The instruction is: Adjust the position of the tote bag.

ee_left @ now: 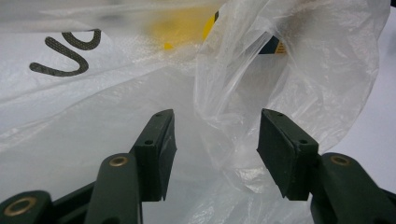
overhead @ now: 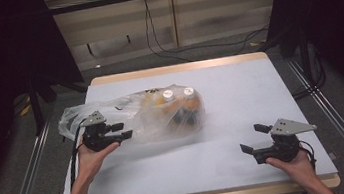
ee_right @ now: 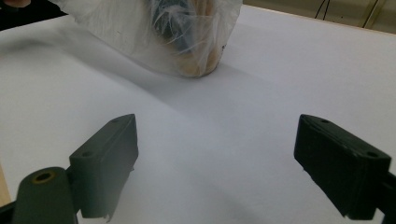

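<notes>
Left claw (overhead: 125,130) gapes at the plastic bag (overhead: 162,113) mid-worktop (overhead: 240,93), film between its jaws. Right claw (overhead: 255,138) waits wide apart nearby. Likely next: pinching the film.

Table (overhead: 242,113): white top with a pale wooden edge (visible at the far and near sides). One clear plastic bag (overhead: 162,113) lies directly on it, left of centre, holding what appear to be two white-capped bottles.
</notes>
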Tool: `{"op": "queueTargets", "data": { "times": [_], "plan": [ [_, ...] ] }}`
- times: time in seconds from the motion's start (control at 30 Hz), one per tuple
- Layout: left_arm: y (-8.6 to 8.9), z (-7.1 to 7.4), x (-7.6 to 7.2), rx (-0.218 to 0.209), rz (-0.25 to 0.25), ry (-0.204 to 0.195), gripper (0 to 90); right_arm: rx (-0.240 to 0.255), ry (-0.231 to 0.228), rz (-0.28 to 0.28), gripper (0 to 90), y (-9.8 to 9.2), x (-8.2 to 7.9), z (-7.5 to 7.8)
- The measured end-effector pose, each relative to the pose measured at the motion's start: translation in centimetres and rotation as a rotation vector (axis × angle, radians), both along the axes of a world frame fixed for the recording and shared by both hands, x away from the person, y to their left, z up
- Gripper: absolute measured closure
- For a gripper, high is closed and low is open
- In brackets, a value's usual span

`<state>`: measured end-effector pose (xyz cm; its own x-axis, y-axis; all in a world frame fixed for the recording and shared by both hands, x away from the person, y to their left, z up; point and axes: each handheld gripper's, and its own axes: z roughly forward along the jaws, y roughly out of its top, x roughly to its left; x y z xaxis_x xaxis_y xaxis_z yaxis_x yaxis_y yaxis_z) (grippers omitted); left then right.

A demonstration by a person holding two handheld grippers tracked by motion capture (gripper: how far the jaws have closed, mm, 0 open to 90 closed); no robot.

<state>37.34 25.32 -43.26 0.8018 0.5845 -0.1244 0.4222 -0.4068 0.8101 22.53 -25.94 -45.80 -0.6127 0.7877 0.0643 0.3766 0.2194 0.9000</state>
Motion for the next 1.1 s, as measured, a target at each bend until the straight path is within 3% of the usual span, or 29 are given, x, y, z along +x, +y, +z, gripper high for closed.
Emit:
{"op": "queueTargets", "data": {
  "times": [0.17, 0.4, 0.67, 0.77, 0.9, 1.1],
  "plan": [
    [0.1, -0.6, 0.2, -0.020, -0.028, 0.042, 58.6, 0.000, 0.004, 0.004, 13.1, 0.1, -0.1, 0.0],
    [0.5, -0.5, 0.3, -0.078, -0.046, 0.056, 87.8, -0.003, 0.011, 0.004, 12.5, 0.1, 0.0, 0.0],
    [0.8, 0.3, 0.0, -0.122, -0.045, 0.023, 89.9, -0.003, 0.013, 0.004, 12.5, 0.1, -0.1, 0.0],
    [1.0, 1.0, -0.2, -0.158, -0.033, 0.011, 90.0, -0.002, 0.012, 0.003, 12.4, 0.1, -0.1, 0.0],
    [0.6, 2.8, -0.9, -0.188, -0.031, -0.041, 90.0, -0.004, 0.009, 0.002, 12.3, 0.1, -0.1, 0.0],
    [0.5, 4.0, -1.4, -0.218, -0.046, -0.080, 90.0, -0.006, 0.008, 0.008, 12.3, 0.2, -0.1, 0.0]
  ]
}}
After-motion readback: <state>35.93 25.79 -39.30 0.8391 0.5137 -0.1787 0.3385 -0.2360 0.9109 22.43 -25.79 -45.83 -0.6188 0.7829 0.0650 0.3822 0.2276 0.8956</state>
